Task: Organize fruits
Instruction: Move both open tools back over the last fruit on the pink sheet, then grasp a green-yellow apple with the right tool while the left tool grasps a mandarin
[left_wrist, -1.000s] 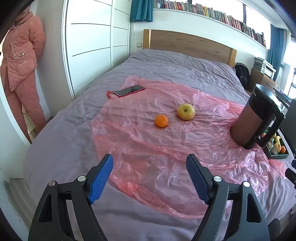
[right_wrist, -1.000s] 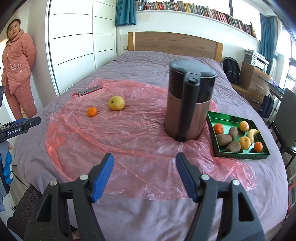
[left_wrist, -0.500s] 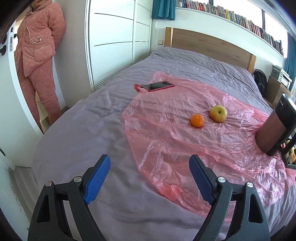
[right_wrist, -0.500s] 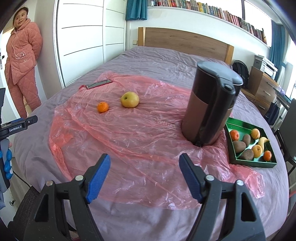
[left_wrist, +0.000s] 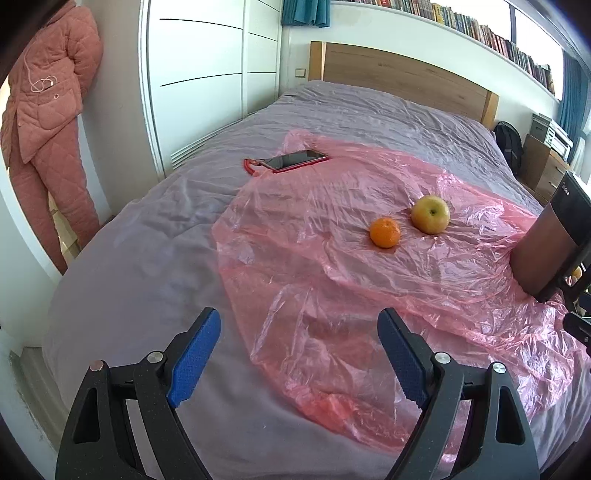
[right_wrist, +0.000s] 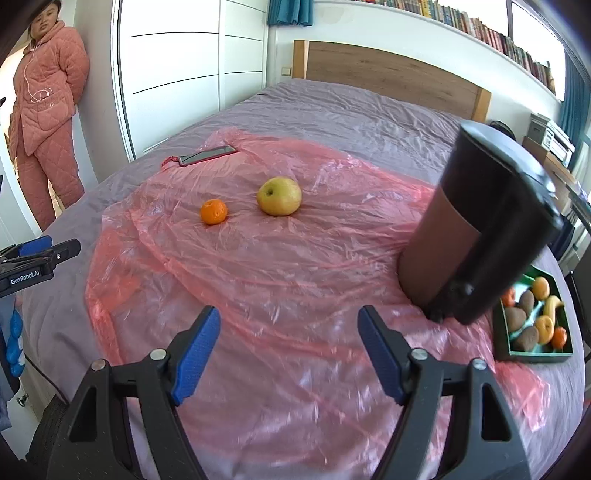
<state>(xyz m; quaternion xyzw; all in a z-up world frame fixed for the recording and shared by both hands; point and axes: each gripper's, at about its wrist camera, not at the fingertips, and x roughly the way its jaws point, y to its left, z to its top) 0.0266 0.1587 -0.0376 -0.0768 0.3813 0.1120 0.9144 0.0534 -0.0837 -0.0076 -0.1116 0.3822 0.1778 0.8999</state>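
Note:
A small orange (left_wrist: 385, 232) (right_wrist: 213, 212) and a yellow-green apple (left_wrist: 430, 214) (right_wrist: 279, 196) lie side by side on a pink plastic sheet (left_wrist: 369, 266) (right_wrist: 258, 280) spread over the bed. At the right edge a green tray (right_wrist: 532, 356) holds several fruits. My left gripper (left_wrist: 299, 354) hovers open over the sheet's near left edge, nothing between its blue pads. Over the sheet's near middle my right gripper (right_wrist: 288, 350) is open and empty too. Both fruits lie well beyond the fingertips. The left gripper's body (right_wrist: 37, 258) shows at the right wrist view's left edge.
A tall brown and black kettle (right_wrist: 476, 229) (left_wrist: 554, 247) stands on the sheet between the loose fruits and the tray. A red phone (left_wrist: 295, 160) (right_wrist: 207, 155) lies at the sheet's far left corner. A person in pink quilted clothes (left_wrist: 44, 122) (right_wrist: 44, 110) stands by the wardrobe, left of the bed.
Both grippers have come lower and closer to the bed, and both views have swung left. The left jaws stand slightly wider than a second ago. The fruits have not moved.

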